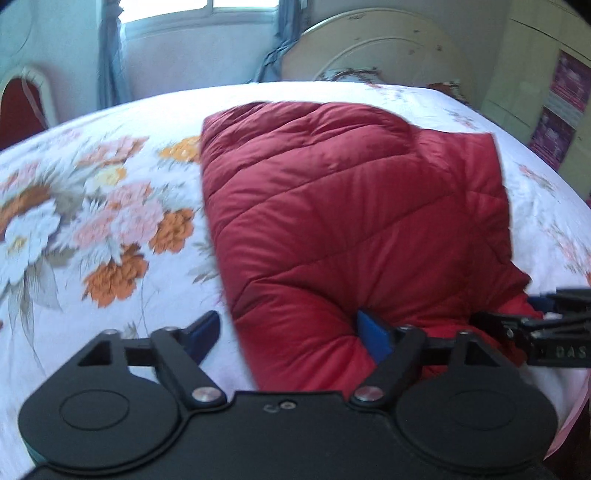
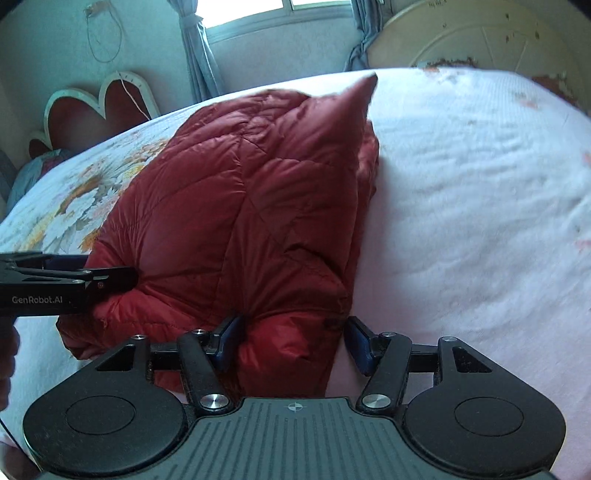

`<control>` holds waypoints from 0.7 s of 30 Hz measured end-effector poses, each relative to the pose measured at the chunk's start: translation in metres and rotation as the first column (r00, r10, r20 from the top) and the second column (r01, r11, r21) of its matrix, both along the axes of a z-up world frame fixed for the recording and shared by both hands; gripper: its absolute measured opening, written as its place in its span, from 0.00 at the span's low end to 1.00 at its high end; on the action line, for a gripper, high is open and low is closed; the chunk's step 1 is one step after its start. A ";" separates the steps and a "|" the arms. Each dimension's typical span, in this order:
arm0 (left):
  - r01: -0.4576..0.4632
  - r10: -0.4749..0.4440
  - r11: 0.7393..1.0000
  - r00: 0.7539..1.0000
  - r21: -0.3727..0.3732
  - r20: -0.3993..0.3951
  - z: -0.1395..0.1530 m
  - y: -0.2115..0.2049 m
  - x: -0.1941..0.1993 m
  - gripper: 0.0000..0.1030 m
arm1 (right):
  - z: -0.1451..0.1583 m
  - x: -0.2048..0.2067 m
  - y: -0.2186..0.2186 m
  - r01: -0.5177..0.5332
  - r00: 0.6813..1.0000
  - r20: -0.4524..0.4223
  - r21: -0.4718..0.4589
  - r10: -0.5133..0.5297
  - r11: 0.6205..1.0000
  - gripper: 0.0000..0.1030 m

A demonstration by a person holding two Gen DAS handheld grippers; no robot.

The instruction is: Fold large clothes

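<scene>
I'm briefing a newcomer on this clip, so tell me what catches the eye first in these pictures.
The red quilted puffer jacket dominates, lying folded in the middle of the bed on a white floral bedspread. At its near edge sit both claws: the left claw open, with the jacket's corner between its blue pads, and the right claw straddling a bunched fold. Behind stand a cream headboard and a window.

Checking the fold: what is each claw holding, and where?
Right claw pinches the red jacket at its near folded edge; left claw is open, holding nothing.
</scene>
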State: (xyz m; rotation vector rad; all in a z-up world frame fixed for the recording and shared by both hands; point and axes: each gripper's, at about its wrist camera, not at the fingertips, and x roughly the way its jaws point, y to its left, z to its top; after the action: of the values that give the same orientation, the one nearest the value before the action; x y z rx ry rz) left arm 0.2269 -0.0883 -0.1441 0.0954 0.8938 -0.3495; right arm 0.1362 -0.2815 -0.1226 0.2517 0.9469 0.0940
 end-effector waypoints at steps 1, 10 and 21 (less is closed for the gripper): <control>-0.010 0.010 1.000 1.000 -0.012 -0.013 0.002 0.002 0.002 0.84 | 0.003 0.001 -0.001 -0.007 1.000 -0.002 0.001 0.007 1.000 0.57; -0.059 0.059 0.993 0.998 -0.102 0.001 0.028 0.007 0.020 0.90 | 0.036 0.018 -0.031 0.060 0.994 0.085 0.021 -0.062 0.998 0.58; -0.104 0.073 0.965 0.988 -0.239 -0.136 0.005 0.008 0.072 0.96 | 0.015 0.094 -0.055 0.124 0.991 0.026 0.215 -0.132 0.969 0.87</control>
State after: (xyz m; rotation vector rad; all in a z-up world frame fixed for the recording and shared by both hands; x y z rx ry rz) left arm 0.2993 -0.0805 -0.1390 -0.1972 0.9696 -0.3826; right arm 0.2301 -0.3365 -0.1073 0.5072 0.8785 0.0815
